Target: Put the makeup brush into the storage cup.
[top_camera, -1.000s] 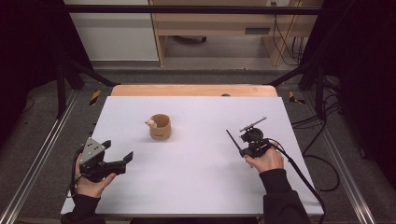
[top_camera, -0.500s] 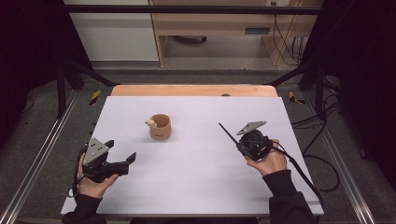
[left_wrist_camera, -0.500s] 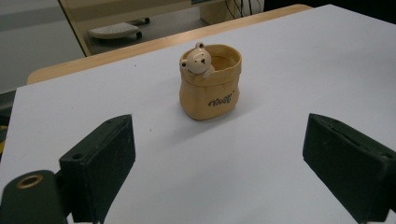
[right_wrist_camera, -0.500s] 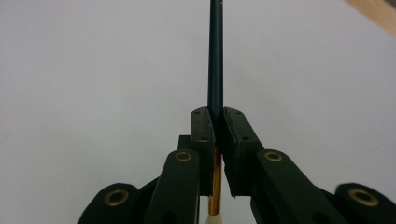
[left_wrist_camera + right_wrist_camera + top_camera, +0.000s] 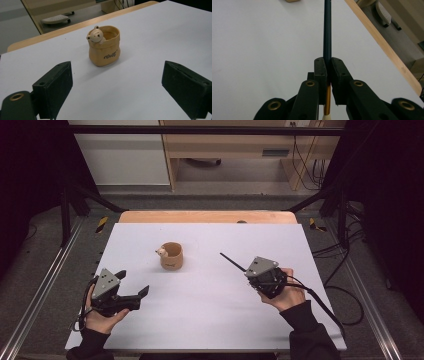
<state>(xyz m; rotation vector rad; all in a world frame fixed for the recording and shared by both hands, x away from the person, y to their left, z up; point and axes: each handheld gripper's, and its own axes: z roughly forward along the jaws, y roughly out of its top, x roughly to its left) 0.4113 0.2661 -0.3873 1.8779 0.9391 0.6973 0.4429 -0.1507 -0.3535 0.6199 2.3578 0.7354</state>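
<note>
1. Surface (image 5: 210, 320) first: plain white top with a light wood strip along the far edge, sitting inside a dark metal frame. Grey floor all around, cables lying on it at the right, and a wooden desk (image 5: 225, 145) against the far wall.

2. Only container out there is a little tan cup (image 5: 171, 256) shaped like a sack, with a bear figure (image 5: 95, 36) peeking over the rim. It stands upright a bit left of the middle, well apart from both grippers. The left gripper view looks partly into it, and the bit of the inside that shows looks bare; I can't see the bottom.

3. Left gripper (image 5: 134, 295) sits near the front-left corner, jaws wide apart, pointed toward the cup with nothing between them.

4. Right gripper (image 5: 250, 272) is right of centre, jaws clamped on a thin dark pen (image 5: 233, 262) that sticks out toward the cup, tip well short of it.

5. View differences: the right gripper view shows the pen (image 5: 327, 30) has a gold band and a pale end behind the jaws, which the high view hides under the hand. The lettering on the cup's front (image 5: 104, 48) reads only from the left gripper view, too small to make out properly.
</note>
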